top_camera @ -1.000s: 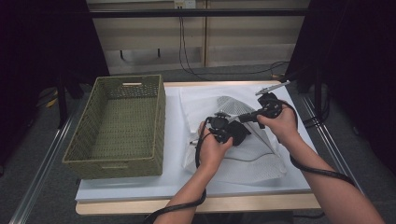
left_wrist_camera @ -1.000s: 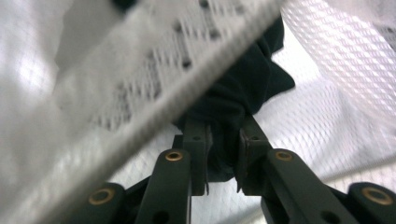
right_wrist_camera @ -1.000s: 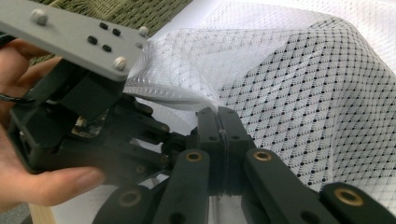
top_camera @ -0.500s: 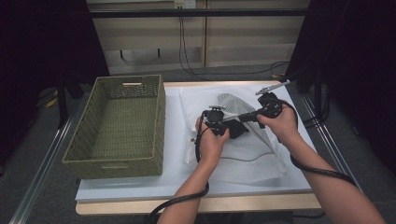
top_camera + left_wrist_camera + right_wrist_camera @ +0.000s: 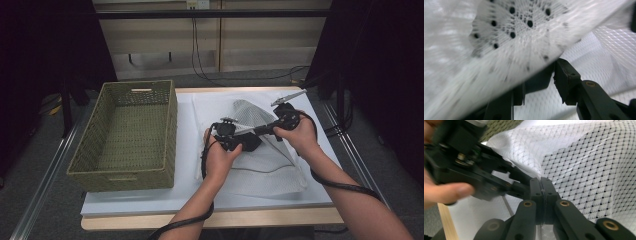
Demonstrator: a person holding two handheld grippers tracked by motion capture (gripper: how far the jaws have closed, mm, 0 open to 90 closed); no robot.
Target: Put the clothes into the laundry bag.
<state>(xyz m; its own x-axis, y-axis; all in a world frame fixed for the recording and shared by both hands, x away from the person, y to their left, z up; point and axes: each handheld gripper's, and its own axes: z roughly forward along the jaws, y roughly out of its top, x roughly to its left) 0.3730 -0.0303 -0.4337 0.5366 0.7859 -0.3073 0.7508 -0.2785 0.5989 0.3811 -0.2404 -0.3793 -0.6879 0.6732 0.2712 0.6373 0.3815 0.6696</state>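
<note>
A white mesh bag [image 5: 260,165] lies spread on the white mat, and one fold of it is raised into a tent. My right gripper [image 5: 252,132] reaches in from the right. Its jaws are pressed together [image 5: 541,182] on a thin edge of the mesh bag [image 5: 586,170]. Just to the left is my left gripper [image 5: 239,142], almost touching the right one. Its jaws [image 5: 551,72] have just been opening and stand apart. The mesh bag [image 5: 511,37] drapes over the left jaw, and nothing is pinched between the pads.
A green wicker basket [image 5: 172,125] stands on the table's left part, with nothing in it. The white mat [image 5: 185,195] covers the tabletop, whose wooden front edge [image 5: 210,220] runs below. Cables trail from both grippers along the forearms.
The left hand has shifted slightly away from the person, toward the right gripper. The right hand has stayed put, and the raised fold of the bag keeps its shape.
</note>
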